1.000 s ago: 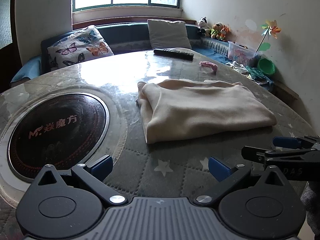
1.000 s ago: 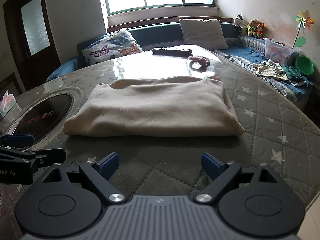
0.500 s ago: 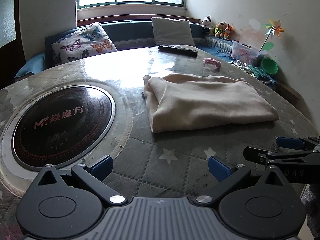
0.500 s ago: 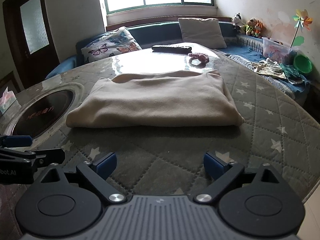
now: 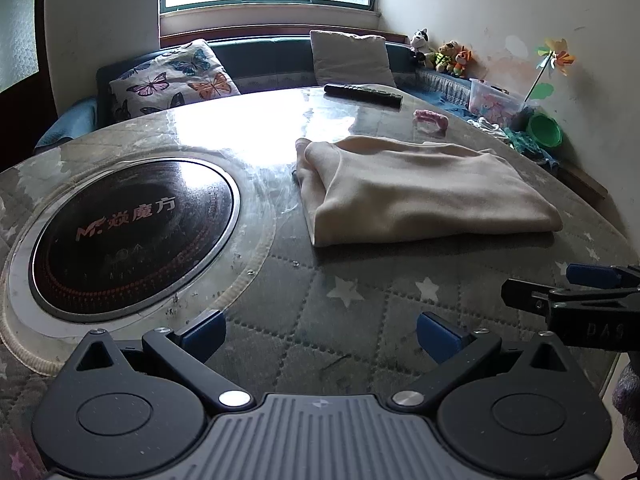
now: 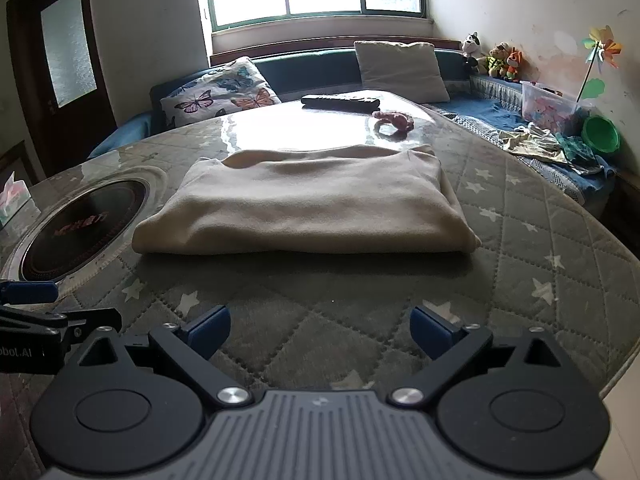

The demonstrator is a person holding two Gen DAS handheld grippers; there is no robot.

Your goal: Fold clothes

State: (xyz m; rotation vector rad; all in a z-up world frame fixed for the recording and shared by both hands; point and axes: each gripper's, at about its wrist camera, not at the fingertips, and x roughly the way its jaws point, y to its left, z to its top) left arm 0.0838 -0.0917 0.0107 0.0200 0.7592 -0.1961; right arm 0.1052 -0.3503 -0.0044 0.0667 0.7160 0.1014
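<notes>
A cream garment lies folded into a flat rectangle on the round quilted table; it also shows in the right wrist view. My left gripper is open and empty, held above the table near its front edge, well short of the garment. My right gripper is open and empty, also short of the garment's near fold. The right gripper shows side-on in the left wrist view. The left gripper shows at the left edge of the right wrist view.
A round black induction plate is set into the table left of the garment. A remote control and a pink item lie at the far side. A bench with pillows and loose clothes runs behind.
Both grippers have drawn back from the garment toward the table's front edge and risen a little. The folded garment has not moved.
</notes>
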